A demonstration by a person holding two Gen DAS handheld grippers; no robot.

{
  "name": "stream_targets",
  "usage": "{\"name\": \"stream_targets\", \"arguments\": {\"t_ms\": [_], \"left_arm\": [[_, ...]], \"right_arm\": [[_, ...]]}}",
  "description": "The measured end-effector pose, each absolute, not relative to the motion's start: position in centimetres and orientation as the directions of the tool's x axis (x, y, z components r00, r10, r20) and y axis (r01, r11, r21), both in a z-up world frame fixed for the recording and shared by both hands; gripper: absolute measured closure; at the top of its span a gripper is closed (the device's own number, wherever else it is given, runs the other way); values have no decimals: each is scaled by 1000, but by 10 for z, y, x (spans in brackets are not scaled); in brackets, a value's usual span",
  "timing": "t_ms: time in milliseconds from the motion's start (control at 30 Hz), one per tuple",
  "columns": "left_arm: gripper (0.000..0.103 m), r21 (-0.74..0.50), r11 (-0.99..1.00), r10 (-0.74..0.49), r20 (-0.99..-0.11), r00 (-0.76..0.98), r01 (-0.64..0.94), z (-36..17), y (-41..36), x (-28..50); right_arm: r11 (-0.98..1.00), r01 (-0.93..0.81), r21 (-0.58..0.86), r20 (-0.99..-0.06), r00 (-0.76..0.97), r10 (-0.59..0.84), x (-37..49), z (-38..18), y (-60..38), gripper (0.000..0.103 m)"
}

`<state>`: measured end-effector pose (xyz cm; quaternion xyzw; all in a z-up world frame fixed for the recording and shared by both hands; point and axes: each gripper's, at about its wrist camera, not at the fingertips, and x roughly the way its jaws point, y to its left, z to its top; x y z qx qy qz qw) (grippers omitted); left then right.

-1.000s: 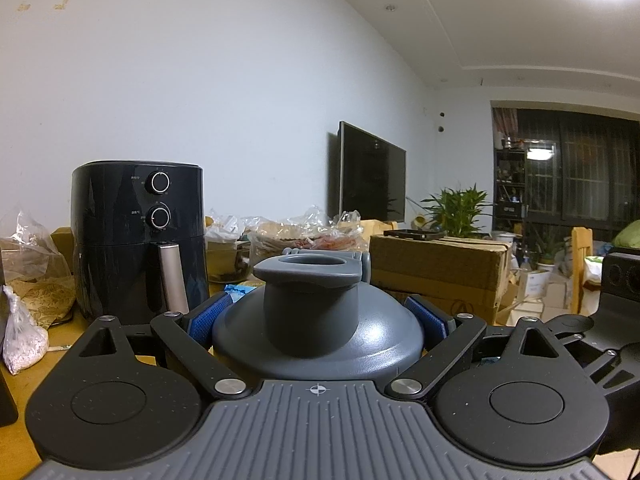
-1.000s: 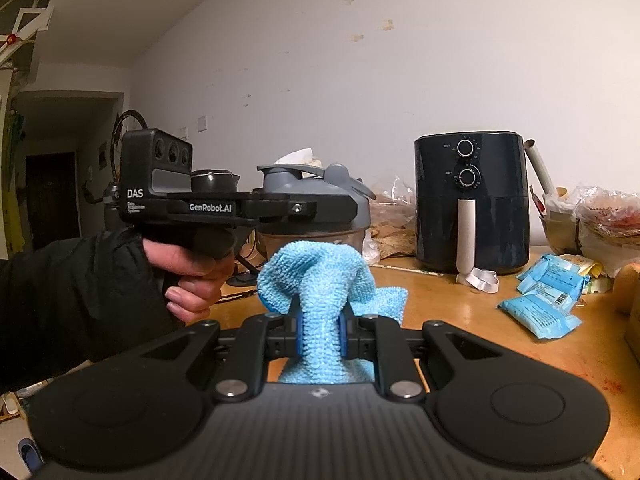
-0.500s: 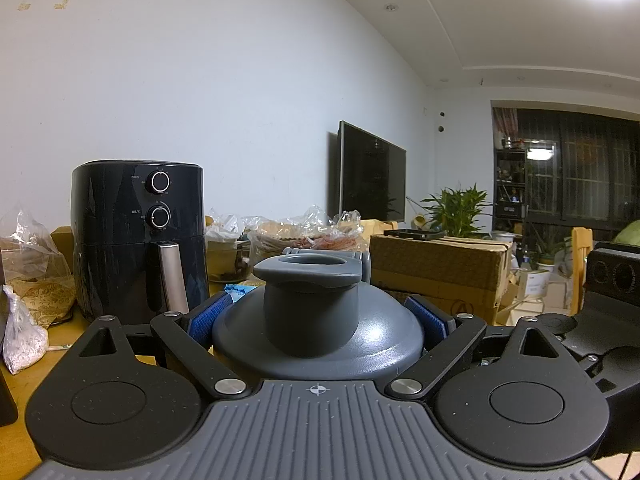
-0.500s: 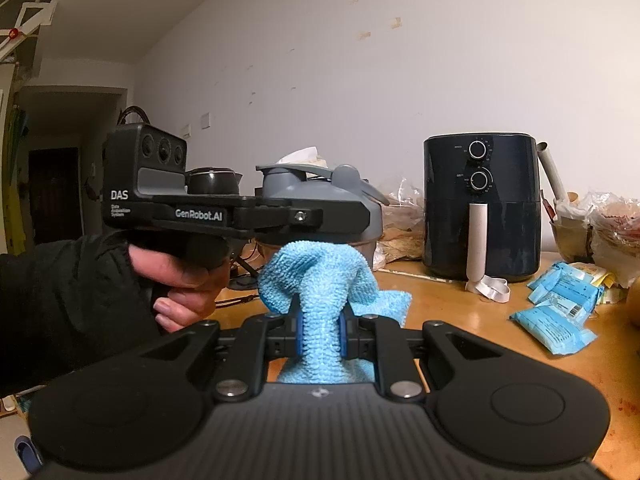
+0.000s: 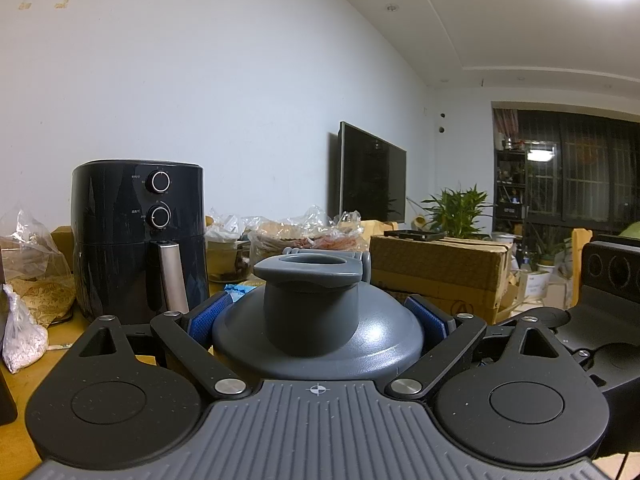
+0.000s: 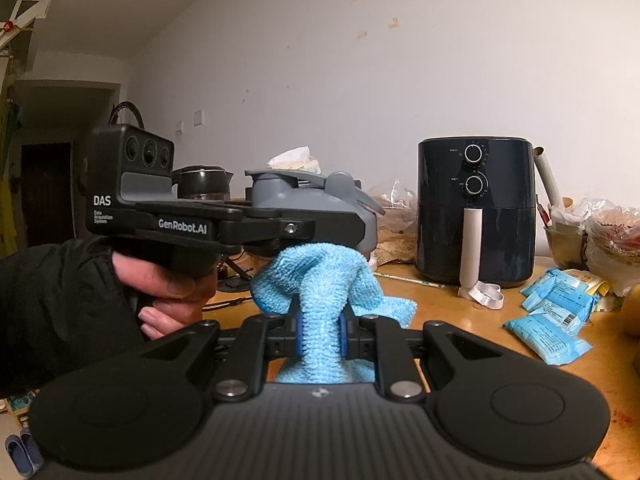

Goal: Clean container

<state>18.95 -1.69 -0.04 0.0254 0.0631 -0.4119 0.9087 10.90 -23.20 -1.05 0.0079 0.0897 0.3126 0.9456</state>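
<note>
Container lid smooth grey plastic; cloth fuzzy blue microfibre; table wood.

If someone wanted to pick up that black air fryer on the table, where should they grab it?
By the silver handle low on the front of the air fryer, coming straight at the front, I'd guess. The handle stands upright and juts out, narrow enough for fingers to close on its two sides; the body is wide, round and glossy.
</note>
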Motion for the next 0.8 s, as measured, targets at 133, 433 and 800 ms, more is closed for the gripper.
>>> {"name": "stream_targets", "arguments": {"t_ms": [133, 433, 800], "left_arm": [[9, -5, 661, -744, -137, 655, 750, 0, -18, 189], [9, -5, 662, -743, -138, 655, 750, -2, -19, 188], [9, -6, 662, -743, -138, 655, 749, -1, -18, 188]], "right_arm": [[805, -589, 62, -176, 788, 590, 109, -9, -231, 90], [806, -590, 52, -209, 782, 587, 111, -11, -229, 90], [799, -600, 39, -329, 747, 577, 123, -30, -223, 93]]}}
